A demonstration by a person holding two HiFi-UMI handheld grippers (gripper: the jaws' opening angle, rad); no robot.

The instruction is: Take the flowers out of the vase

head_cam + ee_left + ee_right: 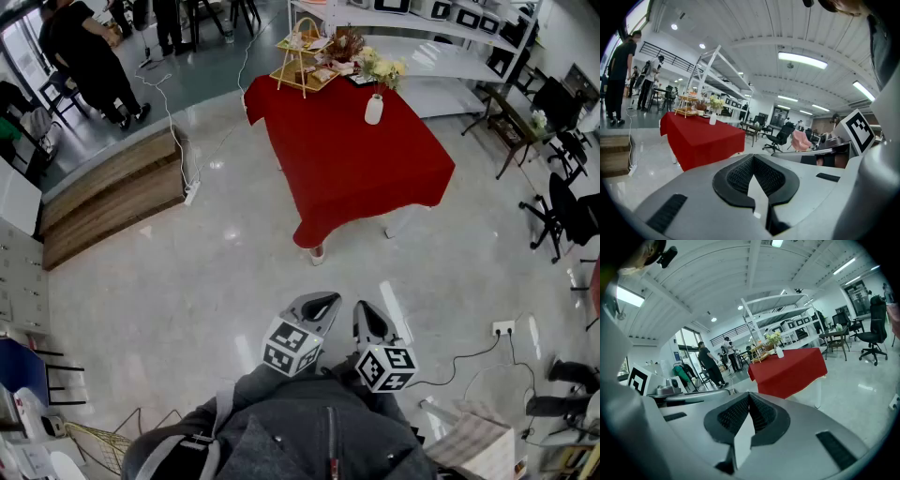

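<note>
Held low in front of the person, the left gripper and right gripper both have their jaws pressed together on nothing. They are well apart from the red table, where the flowers appear to stand in a white vase. Arriving with jaws unopened, or tugging the stems sideways, could topple the narrow vase.

Bright, even indoor light from ceiling strip lamps; soft glare patches on the glossy floor. Both gripper views bend strongly at the edges, corners black.
</note>
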